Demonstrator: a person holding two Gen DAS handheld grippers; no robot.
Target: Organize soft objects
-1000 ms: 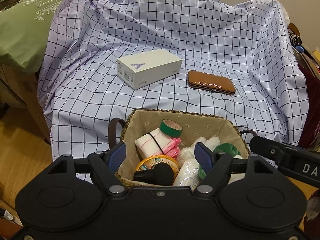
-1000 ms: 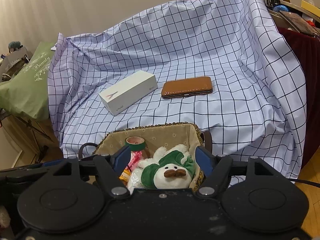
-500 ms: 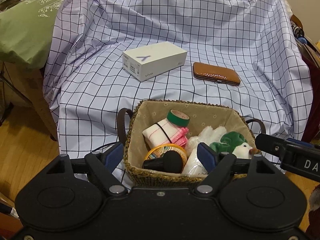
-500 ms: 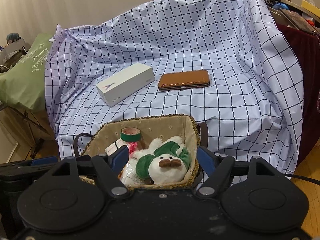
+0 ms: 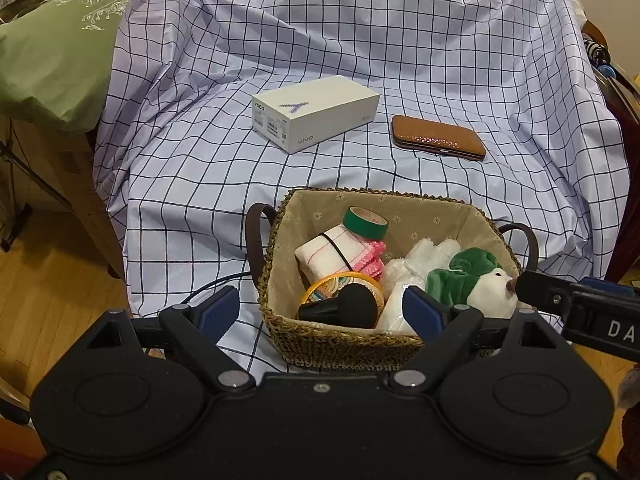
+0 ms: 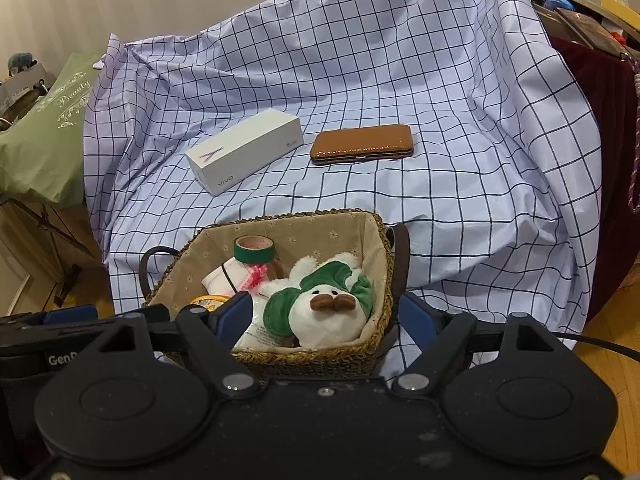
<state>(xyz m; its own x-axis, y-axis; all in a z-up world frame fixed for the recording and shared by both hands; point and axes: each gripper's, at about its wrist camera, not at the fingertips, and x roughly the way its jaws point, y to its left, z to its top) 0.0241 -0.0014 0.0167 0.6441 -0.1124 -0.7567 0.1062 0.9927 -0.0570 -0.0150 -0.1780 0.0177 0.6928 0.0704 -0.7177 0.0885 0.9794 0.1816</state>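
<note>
Left gripper (image 5: 322,311) wide open, empty, hovering at near edge of woven basket (image 5: 340,340). Right gripper (image 6: 326,318) likewise wide open, holding nothing, over the same basket. White-green plush toy (image 6: 324,310) lies inside at its right end, beside green tape roll (image 6: 254,249). Beyond, on checked cloth (image 6: 460,200): white box (image 6: 244,150), brown case (image 6: 362,144).

Plush toy (image 6: 324,312) in woven basket (image 6: 384,240)
</note>
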